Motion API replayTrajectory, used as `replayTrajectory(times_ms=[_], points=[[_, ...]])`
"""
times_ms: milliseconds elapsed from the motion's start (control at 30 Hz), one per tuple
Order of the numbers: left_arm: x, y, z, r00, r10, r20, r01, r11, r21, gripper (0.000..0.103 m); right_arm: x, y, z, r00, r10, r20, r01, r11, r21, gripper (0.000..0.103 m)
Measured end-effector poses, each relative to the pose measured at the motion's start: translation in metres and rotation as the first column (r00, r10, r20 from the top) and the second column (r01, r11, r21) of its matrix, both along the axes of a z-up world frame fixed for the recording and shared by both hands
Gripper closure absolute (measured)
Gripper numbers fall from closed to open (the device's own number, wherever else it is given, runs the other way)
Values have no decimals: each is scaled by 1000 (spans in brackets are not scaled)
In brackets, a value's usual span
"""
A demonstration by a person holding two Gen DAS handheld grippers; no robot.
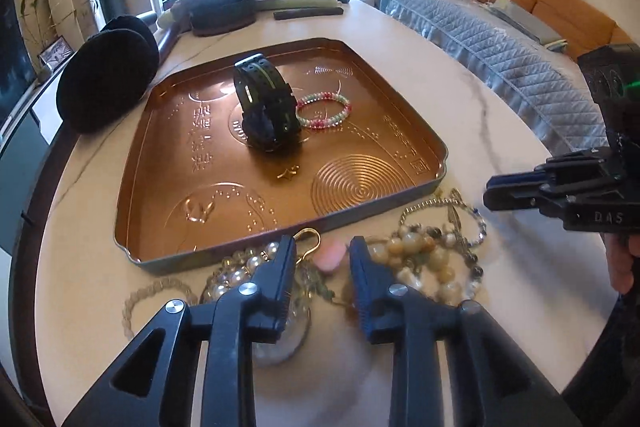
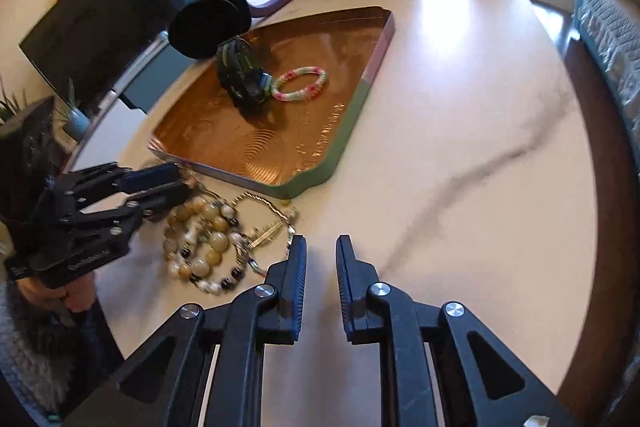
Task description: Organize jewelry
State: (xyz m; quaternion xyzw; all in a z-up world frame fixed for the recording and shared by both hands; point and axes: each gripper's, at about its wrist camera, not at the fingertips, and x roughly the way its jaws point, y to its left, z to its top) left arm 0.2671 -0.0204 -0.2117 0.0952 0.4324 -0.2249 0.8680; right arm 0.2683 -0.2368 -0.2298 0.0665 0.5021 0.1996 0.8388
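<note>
A copper tray (image 1: 400, 163) (image 2: 360, 99) holds a black watch (image 1: 264, 107) (image 2: 240, 75), a pink, white and green bead bracelet (image 1: 323, 110) (image 2: 298, 83) and a small gold star charm (image 1: 289, 173). A pile of jewelry lies on the table before the tray: a large cream bead bracelet (image 1: 432, 259) (image 2: 200, 243), a silver chain (image 1: 440, 205) (image 2: 264, 203), a clear bead bracelet (image 1: 156, 287) and a pink piece (image 1: 330, 257). My left gripper (image 1: 322, 247) (image 2: 180, 185) is open over the pile, around the pink piece. My right gripper (image 2: 320, 245) (image 1: 490, 189) is open and empty, right of the pile.
A round marble table (image 2: 460, 147) with a dark rim carries it all. Black round pads (image 1: 108, 79) stand left of the tray. A basket, dark dishes and long bars (image 1: 308, 11) sit at the far edge. A quilted sofa (image 1: 520, 47) is on the right.
</note>
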Motion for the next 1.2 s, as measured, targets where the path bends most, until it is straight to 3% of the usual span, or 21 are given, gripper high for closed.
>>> replayTrajectory(times_ms=[67,133,267,467,533,567,700,733,867,933,967,1067,1100,1167,1200], points=[[2,0,-2,1000,-5,-6,5,1000,-16,77,-1,6,0,1000,19,21,-18,999,-26,87],[4,0,-4,1000,-10,-15,10,1000,-20,86,-1,12,0,998,51,32,-50,998,-33,87],[0,4,2,1000,-18,-8,18,998,-57,87,-2,23,-1,994,98,48,-95,994,-53,87],[-8,16,24,998,-22,51,29,990,-139,87,-11,53,-1,971,197,139,-154,950,-270,87],[-9,20,29,999,-25,48,33,983,-181,87,-9,55,-2,971,186,151,-139,951,-277,87],[-9,20,31,999,-31,42,38,979,-198,87,-8,55,-2,971,184,153,-137,951,-278,93],[-10,33,43,999,-42,22,46,944,-327,87,-1,46,2,979,134,152,-96,968,-231,100],[-10,38,47,999,-35,23,41,935,-351,100,-1,45,5,979,125,162,-87,971,-224,100],[-10,66,61,1000,8,14,0,880,-475,101,-8,42,26,969,101,227,-60,982,-182,100],[-12,73,64,999,35,28,-18,885,-465,101,-12,45,35,962,102,254,-56,982,-181,100],[-12,73,64,999,42,33,-24,900,-436,101,-13,47,37,960,112,258,-63,980,-191,100],[-12,59,50,999,36,-6,-36,965,-262,95,-17,50,42,954,106,281,-54,981,-187,100],[-11,55,44,998,63,-21,-66,973,-220,91,-18,52,42,953,113,280,-59,979,-193,100],[-11,45,29,996,68,-65,-77,988,-135,70,-20,55,42,953,114,282,-52,975,-217,100],[-10,43,24,995,68,-69,-75,992,-106,70,-20,56,42,953,114,280,-53,975,-218,100]])
